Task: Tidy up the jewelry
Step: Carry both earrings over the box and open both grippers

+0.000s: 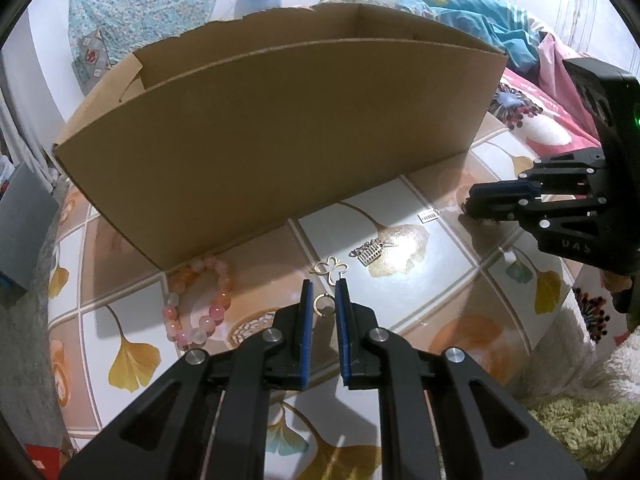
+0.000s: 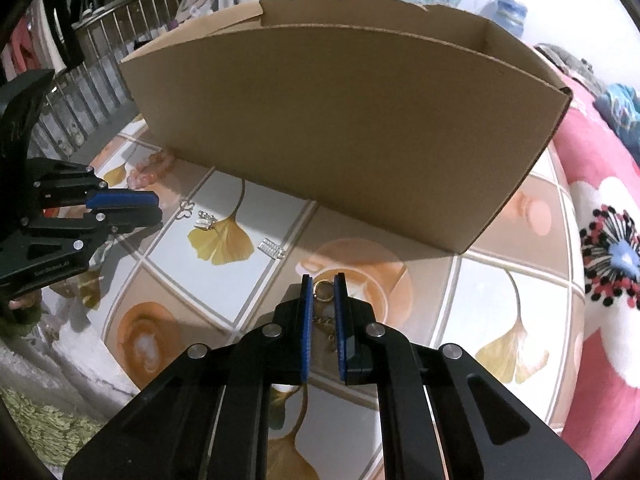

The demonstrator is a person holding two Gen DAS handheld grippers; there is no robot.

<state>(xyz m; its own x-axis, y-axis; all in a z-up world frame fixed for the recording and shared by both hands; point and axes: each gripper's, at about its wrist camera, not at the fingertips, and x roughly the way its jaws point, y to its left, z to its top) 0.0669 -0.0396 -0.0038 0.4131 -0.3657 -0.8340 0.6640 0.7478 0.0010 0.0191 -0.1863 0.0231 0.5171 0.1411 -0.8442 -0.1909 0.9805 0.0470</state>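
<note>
An open cardboard box [image 1: 280,128] stands on the patterned table; it also shows in the right wrist view [image 2: 352,128]. My left gripper [image 1: 324,288] is low over the table with its jaws narrowly apart around a small gold ring [image 1: 323,305]. A gold butterfly charm [image 1: 331,270], a silver comb piece [image 1: 370,254], a small silver clip [image 1: 428,215] and a pink bead bracelet [image 1: 200,300] lie before the box. My right gripper [image 2: 323,282] has its jaws narrowly apart around a gold ring on a chain [image 2: 323,291].
The table carries a ginkgo-leaf tile cloth [image 2: 224,240]. A pink floral bedspread [image 2: 600,240] lies to the right, a green shaggy rug [image 1: 580,416] below the table edge, a metal railing [image 2: 100,80] at the left.
</note>
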